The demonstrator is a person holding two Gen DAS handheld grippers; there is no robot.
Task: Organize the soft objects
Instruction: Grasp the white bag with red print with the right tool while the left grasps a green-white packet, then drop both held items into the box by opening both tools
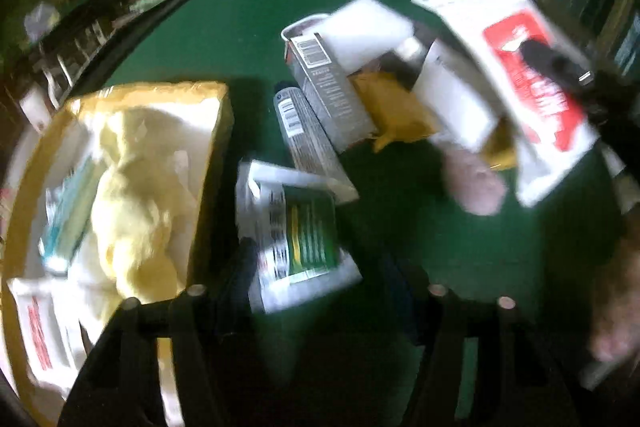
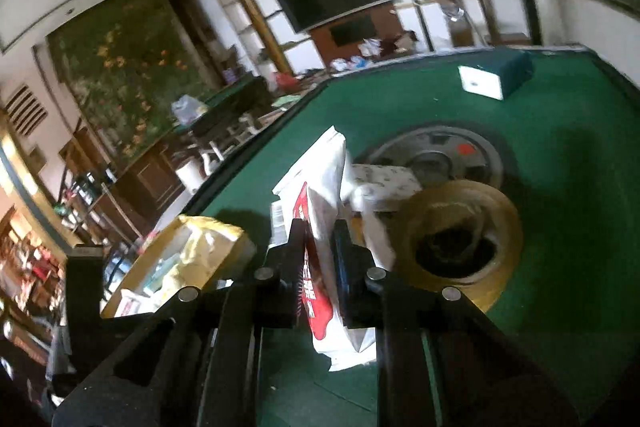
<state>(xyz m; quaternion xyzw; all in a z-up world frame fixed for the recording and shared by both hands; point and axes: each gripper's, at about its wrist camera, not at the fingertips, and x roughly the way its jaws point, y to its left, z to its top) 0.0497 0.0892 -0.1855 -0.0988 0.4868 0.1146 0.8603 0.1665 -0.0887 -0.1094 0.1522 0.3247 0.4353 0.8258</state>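
Squarely between right tool [image 2: 320,251] fingers [image 2: 297,247]: packet [image 2: 320,211]

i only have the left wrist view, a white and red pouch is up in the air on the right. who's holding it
Observer: The right gripper holds the white and red pouch; its fingers press it from both sides.
Operator: is it off the table
Observer: From the right wrist it looks lifted above the green table, though the contact is hard to judge.
Operator: what's past the pile, i can't see there
Observer: A yellowish round container sits right of the pouch, and a green box with a white end lies farther back.
Operator: and the basket
Observer: The yellow basket sits left of the right gripper.
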